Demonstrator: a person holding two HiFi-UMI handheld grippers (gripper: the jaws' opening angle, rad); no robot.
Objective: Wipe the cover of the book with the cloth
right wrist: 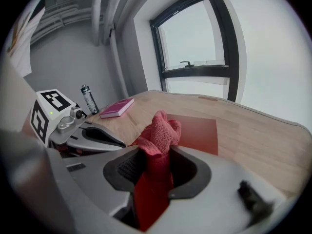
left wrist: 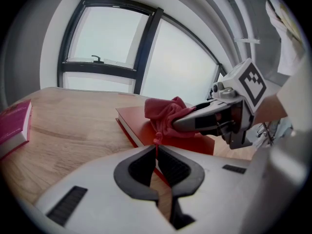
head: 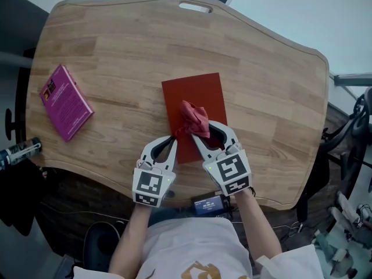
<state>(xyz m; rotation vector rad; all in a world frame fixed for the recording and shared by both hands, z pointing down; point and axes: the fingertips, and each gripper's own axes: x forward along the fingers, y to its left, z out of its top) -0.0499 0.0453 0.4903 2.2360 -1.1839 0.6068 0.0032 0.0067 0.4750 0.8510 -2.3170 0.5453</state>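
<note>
The red book (head: 195,95) lies flat on the surface (head: 128,51), with the red cloth (head: 194,118) bunched on its near half. The right tongs (head: 202,136) clamp the cloth's bulk. The left tongs (head: 174,138), almost closed, seem to pinch a thin strand of it, and a pink book (head: 65,102) lies well left of the red book.

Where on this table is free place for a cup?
Bare wood: right of the red book to the table edge, beyond it toward the handle slot, between it and the pink book. Crowded: its near end, with left gripper, right gripper and cloth.
</note>
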